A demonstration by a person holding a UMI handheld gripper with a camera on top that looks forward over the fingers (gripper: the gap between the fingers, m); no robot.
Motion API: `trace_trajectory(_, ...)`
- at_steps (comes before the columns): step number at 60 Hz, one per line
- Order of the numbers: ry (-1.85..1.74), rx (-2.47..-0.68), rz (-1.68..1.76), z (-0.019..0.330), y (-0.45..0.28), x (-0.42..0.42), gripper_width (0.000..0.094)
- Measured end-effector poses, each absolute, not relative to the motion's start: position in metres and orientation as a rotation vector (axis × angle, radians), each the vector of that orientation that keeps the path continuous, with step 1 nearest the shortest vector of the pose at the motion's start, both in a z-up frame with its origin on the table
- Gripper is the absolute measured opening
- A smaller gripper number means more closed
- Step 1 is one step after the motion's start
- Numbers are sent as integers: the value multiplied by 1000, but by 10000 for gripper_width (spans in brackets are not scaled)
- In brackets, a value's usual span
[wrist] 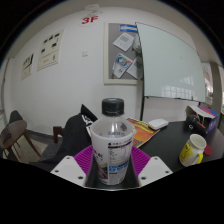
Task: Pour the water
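While the gripper (112, 168) clamps a clear, ribbed plastic bottle (112, 143) with a black cap, a yellow mug (192, 150) stands on the dark table (170, 135).

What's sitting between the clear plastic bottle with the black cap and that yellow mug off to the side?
Nothing: in the gripper view, only bare dark tabletop lies between the clear plastic bottle, held by the gripper, and the yellow mug.
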State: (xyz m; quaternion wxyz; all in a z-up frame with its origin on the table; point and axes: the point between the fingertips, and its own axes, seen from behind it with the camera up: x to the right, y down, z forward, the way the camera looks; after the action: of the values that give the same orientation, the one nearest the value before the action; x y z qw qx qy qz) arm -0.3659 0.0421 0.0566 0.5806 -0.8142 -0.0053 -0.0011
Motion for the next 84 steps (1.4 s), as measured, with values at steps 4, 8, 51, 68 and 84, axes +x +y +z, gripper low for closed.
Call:
trace_trajectory(4, -12, -1902, 24, 57, 42, -367, 457)
trace_trajectory(8, 8, -1901, 37, 57, 42, -368, 406)
trace_trajectory(51, 843, -1093, 1660, 285, 13, -275, 384)
trace_trajectory(68, 1305, -647, 1987, 221, 27, -190, 385)
trace_trajectory(84, 1241, -735, 2028, 241, 15, -199, 379)
